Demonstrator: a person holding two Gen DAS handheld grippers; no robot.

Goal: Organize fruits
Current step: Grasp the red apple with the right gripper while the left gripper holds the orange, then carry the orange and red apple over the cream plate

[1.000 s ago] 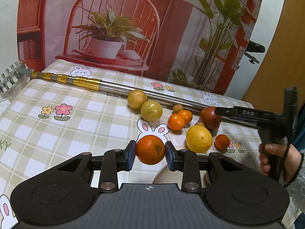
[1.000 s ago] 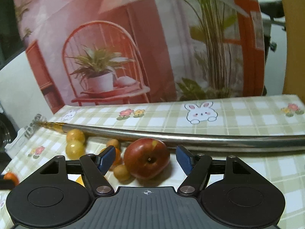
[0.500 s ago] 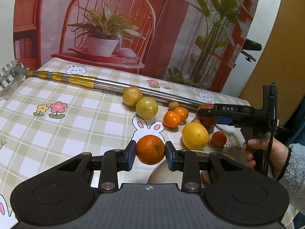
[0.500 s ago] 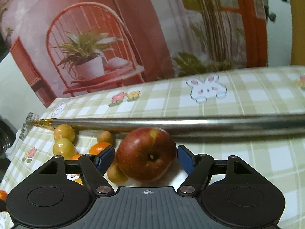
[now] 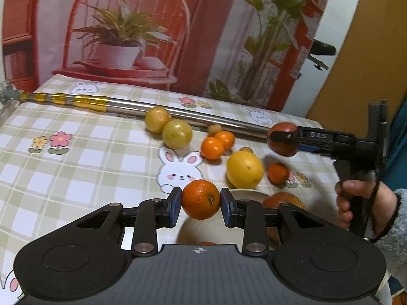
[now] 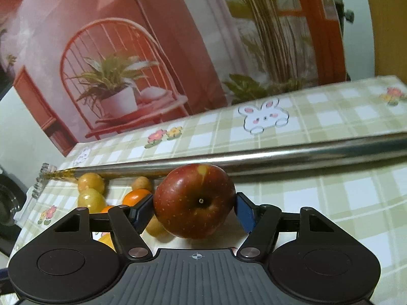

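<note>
My left gripper (image 5: 201,200) is shut on an orange (image 5: 200,199) and holds it above the far rim of a white plate (image 5: 244,192). A red apple (image 5: 282,200) lies on that plate, partly hidden by my fingers. My right gripper (image 6: 194,209) is shut on a red apple (image 6: 194,202) held off the table; it also shows in the left wrist view (image 5: 283,139) at the right. On the checked cloth lie a lemon (image 5: 244,169), two yellow fruits (image 5: 176,134), tangerines (image 5: 212,148) and small brown fruits (image 5: 214,129).
A long metal pole (image 5: 127,108) with a gold-banded end lies across the back of the table; it shows in the right wrist view (image 6: 292,153) just behind the apple. A printed backdrop stands at the table's far edge. A person's hand (image 5: 356,203) holds the right gripper.
My right gripper closed on the red apple and raised it off the table. My left gripper moved nearer the plate with the orange.
</note>
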